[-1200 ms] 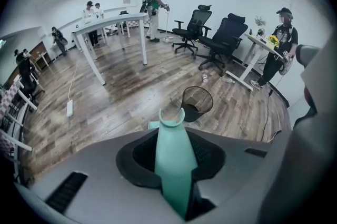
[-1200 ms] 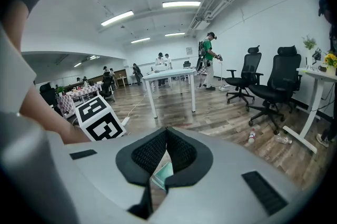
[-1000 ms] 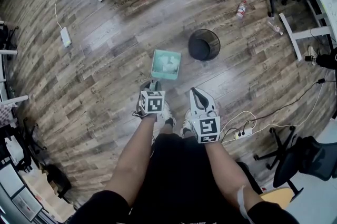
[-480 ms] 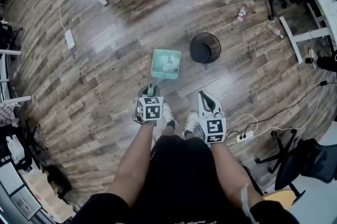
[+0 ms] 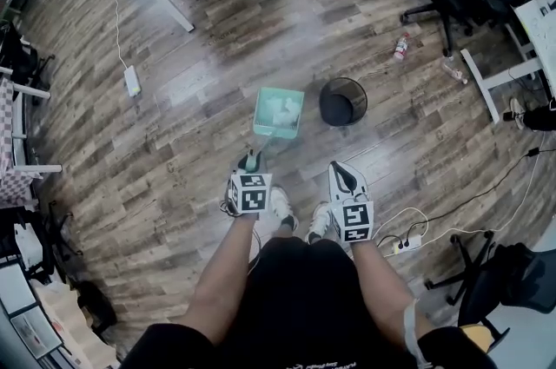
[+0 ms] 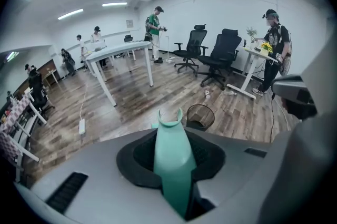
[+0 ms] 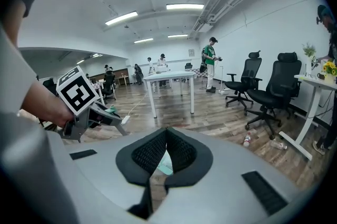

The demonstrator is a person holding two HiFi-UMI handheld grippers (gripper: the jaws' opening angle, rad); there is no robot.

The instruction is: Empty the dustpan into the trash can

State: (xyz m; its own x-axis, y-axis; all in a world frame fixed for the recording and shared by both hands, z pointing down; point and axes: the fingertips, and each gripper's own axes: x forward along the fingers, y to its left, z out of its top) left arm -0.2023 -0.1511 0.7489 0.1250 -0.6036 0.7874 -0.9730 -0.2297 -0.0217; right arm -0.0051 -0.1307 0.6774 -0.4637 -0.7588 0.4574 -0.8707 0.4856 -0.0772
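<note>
Mid-frame, the left claw (image 5: 252,161) grasps the teal dustpan (image 5: 278,113) beside the trash can (image 5: 342,101), while the right claw (image 5: 340,176) is clenched on nothing.

The mint-green dustpan (image 5: 279,113), pale scraps in its tray, juts ahead of the left gripper (image 5: 251,162), its handle clamped in the jaws. The black mesh trash can (image 5: 342,101) stands upright, ahead and right of that gripper.

Mint-green dustpan (image 5: 279,112) (black mesh trash can (image 5: 346,119))

Black clothing (image 5: 295,298), white sneakers (image 5: 280,205); grey left hand-held gripper (image 5: 252,161) and right hand-held gripper (image 5: 340,172), black-and-white marker cubes (image 5: 249,193).
</note>
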